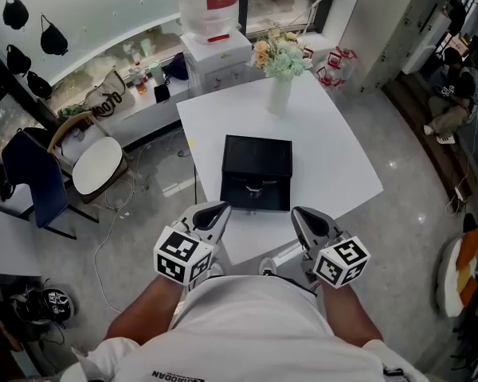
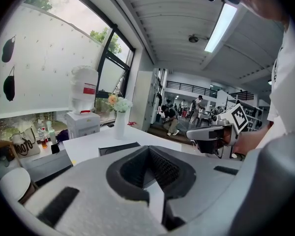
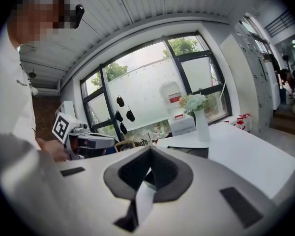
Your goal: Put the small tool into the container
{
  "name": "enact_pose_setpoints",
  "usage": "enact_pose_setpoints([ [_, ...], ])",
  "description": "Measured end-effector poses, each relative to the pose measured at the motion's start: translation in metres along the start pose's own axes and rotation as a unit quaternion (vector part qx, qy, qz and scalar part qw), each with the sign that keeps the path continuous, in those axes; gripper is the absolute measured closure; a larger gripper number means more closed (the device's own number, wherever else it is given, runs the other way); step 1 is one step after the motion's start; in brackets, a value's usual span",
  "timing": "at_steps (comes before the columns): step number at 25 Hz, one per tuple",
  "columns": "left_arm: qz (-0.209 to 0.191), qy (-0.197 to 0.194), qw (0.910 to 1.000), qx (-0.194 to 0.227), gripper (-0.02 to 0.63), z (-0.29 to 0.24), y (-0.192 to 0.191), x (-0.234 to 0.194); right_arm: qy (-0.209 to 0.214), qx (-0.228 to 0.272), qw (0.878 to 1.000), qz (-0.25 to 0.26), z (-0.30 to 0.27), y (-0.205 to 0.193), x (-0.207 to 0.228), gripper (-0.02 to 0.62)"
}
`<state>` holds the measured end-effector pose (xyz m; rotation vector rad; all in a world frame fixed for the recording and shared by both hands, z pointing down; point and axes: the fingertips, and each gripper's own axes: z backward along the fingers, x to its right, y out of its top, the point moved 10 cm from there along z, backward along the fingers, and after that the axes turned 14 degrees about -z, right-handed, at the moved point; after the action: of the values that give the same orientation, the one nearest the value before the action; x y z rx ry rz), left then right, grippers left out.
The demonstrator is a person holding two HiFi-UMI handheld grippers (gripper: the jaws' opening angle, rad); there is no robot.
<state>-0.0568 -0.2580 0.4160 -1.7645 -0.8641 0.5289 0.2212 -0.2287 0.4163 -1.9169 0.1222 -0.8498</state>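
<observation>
One black container (image 1: 257, 156) stood mid-table (image 1: 334, 157), with one vase (image 1: 279, 94) at its 12 o'clock and open tabletop on every side. The left gripper (image 1: 219, 208) and right gripper (image 1: 300, 212) hung at the 6 o'clock edge, jaws closed and empty. The small tool could not be made out.

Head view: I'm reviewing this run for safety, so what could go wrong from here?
The vase stands close behind the black container; a reach past the container could tip it. The left gripper and right gripper are both shut and empty, so either must open before grasping. I cannot make out the small tool, so a grasp might miss.
</observation>
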Motion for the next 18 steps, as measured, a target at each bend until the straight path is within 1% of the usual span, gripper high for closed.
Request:
enact_pose_setpoints([
  [18,-0.002,0.004,1.0,-0.001,0.597,0.0,0.0011,0.0,0.005,-0.01,1.0,0.001,-0.0101,-0.0074,0.0022,0.591],
])
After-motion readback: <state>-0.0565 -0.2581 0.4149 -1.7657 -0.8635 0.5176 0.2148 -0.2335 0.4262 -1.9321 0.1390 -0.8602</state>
